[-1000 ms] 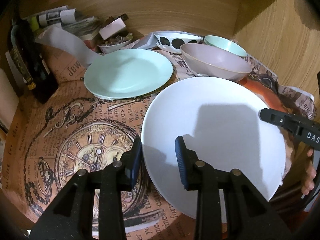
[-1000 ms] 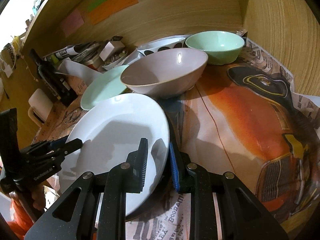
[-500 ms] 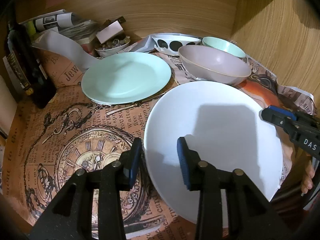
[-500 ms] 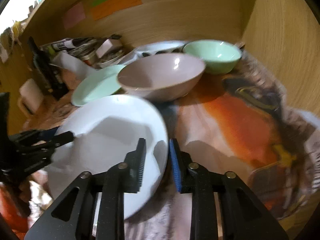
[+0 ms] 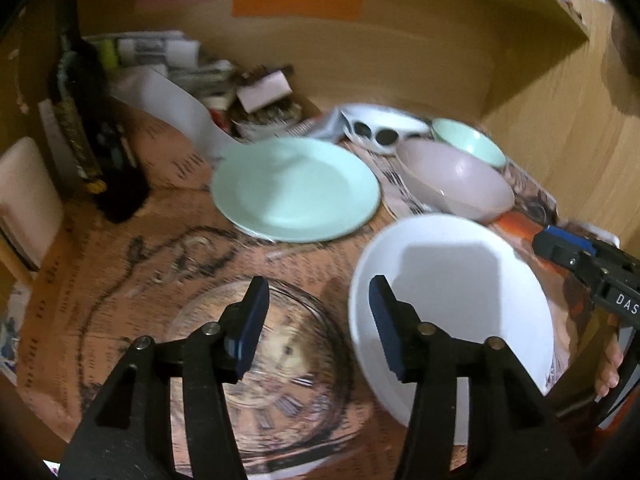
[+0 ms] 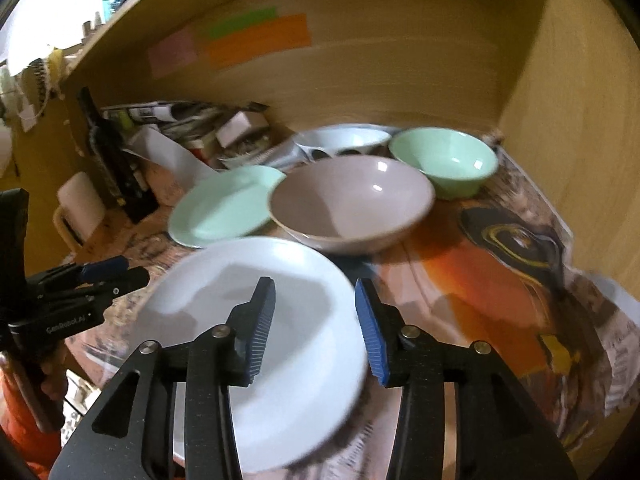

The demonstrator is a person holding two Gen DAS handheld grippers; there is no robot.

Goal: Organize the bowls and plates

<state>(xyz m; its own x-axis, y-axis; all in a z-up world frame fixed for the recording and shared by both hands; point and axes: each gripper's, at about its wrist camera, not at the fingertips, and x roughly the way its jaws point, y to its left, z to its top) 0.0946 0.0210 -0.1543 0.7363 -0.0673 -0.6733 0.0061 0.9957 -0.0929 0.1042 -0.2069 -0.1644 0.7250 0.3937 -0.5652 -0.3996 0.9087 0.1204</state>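
Observation:
A white plate (image 5: 452,304) (image 6: 264,320) lies on the printed paper at the table's front. My left gripper (image 5: 316,320) is open, its jaws spread beside the plate's left rim, holding nothing. My right gripper (image 6: 314,328) is open, its jaws apart over the plate's right rim. Behind lie a mint plate (image 5: 296,188) (image 6: 220,208), a mauve bowl (image 5: 456,176) (image 6: 352,200), a mint bowl (image 5: 468,144) (image 6: 444,160) and a white bowl with black dots (image 5: 380,128) (image 6: 340,140).
Wooden walls close the back and right. A dark bottle (image 5: 76,120) (image 6: 108,152) and a clutter of papers and boxes (image 5: 224,84) fill the back left. A white mug (image 6: 80,204) stands at the left edge. The other gripper shows at each view's side.
Both grippers have opened wide and let go of the white plate's rims. Both have pulled back and up a little; the views are blurred by motion.

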